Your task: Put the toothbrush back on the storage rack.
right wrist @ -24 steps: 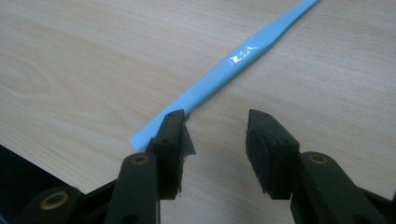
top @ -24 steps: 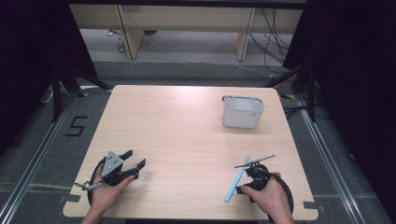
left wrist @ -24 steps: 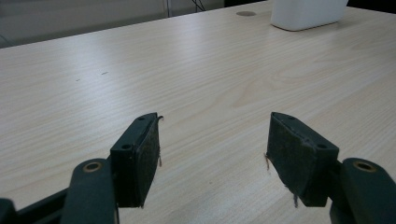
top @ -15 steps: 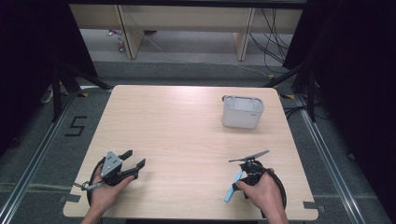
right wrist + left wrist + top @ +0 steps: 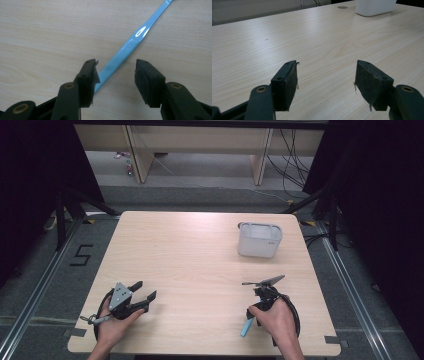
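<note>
Two grippers, left gripper (image 5: 325,85) & right gripper (image 5: 115,80) jaws apart, 1 blue toothbrush (image 5: 125,52), 1 white bin (image 5: 259,240), 1 table (image 5: 190,260).

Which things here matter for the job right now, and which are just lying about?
In play:
- blue toothbrush, lying on the table between the open jaws of the right gripper
- likely the white bin

Idle:
- left gripper, open over bare table

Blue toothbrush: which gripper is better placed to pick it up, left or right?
Right, probably. The right gripper is open with the blue toothbrush handle lying flat between its fingers. The left gripper is open over bare table, far across from it.
</note>
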`<state>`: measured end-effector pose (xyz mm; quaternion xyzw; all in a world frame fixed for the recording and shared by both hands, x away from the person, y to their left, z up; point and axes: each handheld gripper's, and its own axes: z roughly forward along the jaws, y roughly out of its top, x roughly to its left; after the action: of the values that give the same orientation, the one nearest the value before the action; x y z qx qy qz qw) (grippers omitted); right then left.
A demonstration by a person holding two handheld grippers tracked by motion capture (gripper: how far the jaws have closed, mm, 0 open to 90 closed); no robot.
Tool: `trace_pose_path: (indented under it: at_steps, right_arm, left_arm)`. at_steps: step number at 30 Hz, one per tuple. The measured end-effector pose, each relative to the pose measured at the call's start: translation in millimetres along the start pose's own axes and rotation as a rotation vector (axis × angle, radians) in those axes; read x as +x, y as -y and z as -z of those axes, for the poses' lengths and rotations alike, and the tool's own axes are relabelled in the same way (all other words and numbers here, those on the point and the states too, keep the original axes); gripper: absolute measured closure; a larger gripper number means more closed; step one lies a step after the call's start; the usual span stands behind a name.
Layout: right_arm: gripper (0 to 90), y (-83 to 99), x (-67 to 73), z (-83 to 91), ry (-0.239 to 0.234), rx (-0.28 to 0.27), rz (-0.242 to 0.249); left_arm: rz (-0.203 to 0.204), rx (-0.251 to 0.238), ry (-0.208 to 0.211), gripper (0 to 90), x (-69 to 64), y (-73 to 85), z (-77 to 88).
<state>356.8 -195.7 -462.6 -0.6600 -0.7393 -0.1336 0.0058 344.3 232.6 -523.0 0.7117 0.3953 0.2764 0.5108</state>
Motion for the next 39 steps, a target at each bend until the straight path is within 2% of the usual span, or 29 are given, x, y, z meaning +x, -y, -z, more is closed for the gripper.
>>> trace_pose_path:
  at_steps: [1, 4, 5, 6, 7, 9, 10, 12, 13, 14, 15, 17, 20, 24, 25, 26, 27, 28, 30, 31, 33, 34, 35, 36, 37, 38, 39]
  right_arm:
    - [52.1, -1.7, 4.6, 2.3, 0.007, 0.024, -0.066]
    - [52.0, -3.8, 2.8, 2.1, -0.001, 0.039, -0.074]
    - [51.9, -4.4, 5.7, 2.3, -0.009, 0.047, -0.107]
    - [52.0, -4.8, 5.3, 0.6, 0.008, 0.042, -0.105]
    - [52.3, -5.3, 8.7, 1.0, 0.007, 0.055, -0.149]
    - [52.6, -5.5, 7.5, 0.8, 0.015, 0.045, -0.131]
    - [52.7, -5.5, 6.2, -0.2, 0.002, 0.041, -0.129]
    - [52.9, -6.2, 6.9, 0.5, 0.014, 0.057, -0.126]
    - [52.8, -6.4, 7.9, -0.7, 0.040, 0.053, -0.129]
    - [52.9, -6.1, 11.2, -1.1, 0.037, 0.041, -0.158]
    - [53.0, -7.2, 12.2, 0.2, 0.050, 0.055, -0.154]
    - [52.9, -6.9, 11.7, -0.2, 0.040, 0.047, -0.146]
    - [52.7, -8.3, 13.6, -2.7, 0.080, 0.057, -0.134]
    - [52.6, -8.2, 15.7, -4.5, 0.081, 0.059, -0.137]
    - [52.6, -8.8, 16.0, -5.6, 0.091, 0.059, -0.142]
    - [52.6, -9.4, 18.7, -5.3, 0.099, 0.065, -0.176]
    - [52.6, -9.9, 19.6, -5.4, 0.106, 0.064, -0.186]
    - [52.5, -9.9, 17.4, -4.5, 0.109, 0.057, -0.145]
    - [52.6, -11.1, 17.4, -4.2, 0.106, 0.067, -0.142]
    - [52.7, -13.0, 19.5, -5.3, 0.117, 0.076, -0.166]
    - [52.9, -13.6, 20.0, -6.4, 0.130, 0.075, -0.166]
    - [53.1, -13.0, 18.8, -5.7, 0.120, 0.081, -0.122]
    - [53.2, -14.5, 20.4, -6.7, 0.115, 0.086, -0.144]
    - [53.5, -15.8, 22.4, -8.7, 0.129, 0.098, -0.176]
    - [53.8, -16.4, 22.8, -9.8, 0.139, 0.097, -0.180]
    - [54.0, -16.3, 21.8, -11.0, 0.148, 0.095, -0.156]
    - [54.1, -15.8, 19.7, -11.1, 0.137, 0.105, -0.121]
  left_arm:
    - [0.001, 0.000, 0.000, 33.9, 0.2, 0.0, 0.0]
    - [0.000, 0.009, -0.004, 33.9, 0.2, -0.4, 0.9]
    - [0.000, 0.009, -0.004, 33.9, 0.1, -0.4, 1.0]
    - [-0.001, 0.008, -0.004, 33.9, 0.2, -0.4, 1.0]
    - [0.001, 0.008, -0.004, 33.9, 0.2, -0.3, 1.0]
    - [0.000, 0.009, -0.005, 34.0, 0.2, -0.4, 1.0]
    - [0.000, 0.009, -0.005, 33.9, 0.1, -0.4, 1.0]
    - [-0.001, 0.010, -0.006, 33.9, -0.2, -0.4, 1.0]
    - [-0.003, 0.010, -0.006, 34.0, -0.3, -0.4, 1.1]
    - [-0.004, 0.010, -0.005, 33.9, -0.4, -0.3, 1.0]
    - [-0.004, 0.006, -0.003, 34.0, -0.3, -0.2, 0.7]
    - [-0.001, 0.002, -0.001, 34.0, -0.3, -0.1, 0.3]
    - [-0.005, 0.008, -0.005, 34.0, -0.3, -0.3, 1.3]
    - [-0.004, 0.009, -0.004, 34.0, -0.5, -0.2, 1.4]
    - [-0.006, 0.009, -0.003, 34.0, -0.5, -0.3, 1.2]
    - [-0.006, 0.009, -0.003, 34.0, -0.6, -0.3, 1.2]
    - [-0.007, 0.005, -0.001, 34.0, -0.8, -0.1, 0.7]
    - [-0.006, 0.002, 0.000, 34.0, -0.9, 0.0, 0.3]
    - [-0.009, 0.001, -0.002, 34.0, -1.2, 0.1, 0.3]
    - [-0.011, 0.000, 0.000, 34.0, -1.1, 0.1, 0.1]
    - [-0.010, 0.000, 0.001, 34.1, -1.0, 0.1, 0.1]
    - [-0.008, 0.000, 0.000, 34.1, -1.1, 0.1, 0.3]
    - [-0.008, 0.002, 0.001, 34.0, -0.9, 0.0, 0.5]
    - [-0.008, 0.005, -0.001, 34.0, -1.1, -0.1, 1.0]
    - [-0.009, 0.008, -0.002, 34.0, -1.1, -0.2, 1.3]
    - [-0.008, 0.008, -0.002, 34.0, -1.1, -0.2, 1.3]
    - [-0.009, 0.008, -0.002, 34.0, -1.1, -0.2, 1.3]
